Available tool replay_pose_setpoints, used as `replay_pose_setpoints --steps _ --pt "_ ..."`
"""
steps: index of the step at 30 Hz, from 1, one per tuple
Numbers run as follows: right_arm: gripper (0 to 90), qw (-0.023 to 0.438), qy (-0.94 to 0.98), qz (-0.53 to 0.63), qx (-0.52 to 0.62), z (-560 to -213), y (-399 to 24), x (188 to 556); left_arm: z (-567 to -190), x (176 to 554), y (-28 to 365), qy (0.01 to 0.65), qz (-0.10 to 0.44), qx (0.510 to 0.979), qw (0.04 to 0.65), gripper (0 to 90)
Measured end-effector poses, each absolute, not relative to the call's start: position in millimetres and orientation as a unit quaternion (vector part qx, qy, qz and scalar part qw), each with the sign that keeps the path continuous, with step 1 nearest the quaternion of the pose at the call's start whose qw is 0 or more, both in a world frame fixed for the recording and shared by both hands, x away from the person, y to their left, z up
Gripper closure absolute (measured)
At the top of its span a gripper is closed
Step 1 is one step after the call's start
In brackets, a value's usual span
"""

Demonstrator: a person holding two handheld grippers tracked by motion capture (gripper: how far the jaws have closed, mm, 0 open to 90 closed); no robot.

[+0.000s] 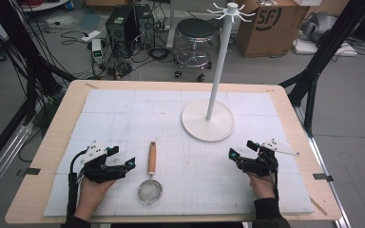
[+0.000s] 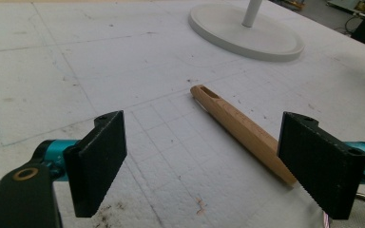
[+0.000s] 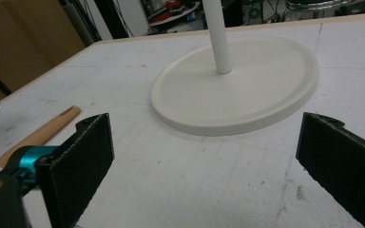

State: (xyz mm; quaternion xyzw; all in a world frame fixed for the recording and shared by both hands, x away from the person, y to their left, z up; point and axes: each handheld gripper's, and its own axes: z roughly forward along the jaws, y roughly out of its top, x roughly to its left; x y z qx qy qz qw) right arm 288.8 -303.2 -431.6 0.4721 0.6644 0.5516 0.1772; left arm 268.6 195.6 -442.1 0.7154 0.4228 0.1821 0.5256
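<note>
High view has a small strainer with a wooden handle lying flat on the white mat, near edge, mesh end nearest the person, right between the two grippers. The left gripper sits just left of it and the right gripper is well off to the right, both with jaws spread wide and nothing in them. The white stand is farther back, right of center.

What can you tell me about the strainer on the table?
The strainer lies flat on the white mat, between the two grippers and touched by neither. It has a small round wire-mesh bowl in a metal rim, nearest the person, and a tapered handle that looks like light wood and points away toward the stand's base. A slot for hanging is cut through the handle's far end. The bowl looks empty.
</note>
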Motion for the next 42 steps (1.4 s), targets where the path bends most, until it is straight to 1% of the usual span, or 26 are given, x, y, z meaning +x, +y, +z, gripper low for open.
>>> replay_pose_setpoints --steps 13,39,42 --pt "4.4 0.177 0.663 0.552 0.473 -431.5 -303.1 288.7 -442.5 267.4 193.0 0.418 0.179 0.72 0.524 20.8" --pt "4.4 0.18 0.663 0.552 0.473 -431.6 -303.3 288.8 -442.9 267.8 192.5 0.417 0.176 0.72 0.526 20.8" --pt "4.4 0.178 0.663 0.552 0.474 -431.5 -303.1 288.6 -443.3 267.9 192.2 0.416 0.175 0.723 0.524 22.5"
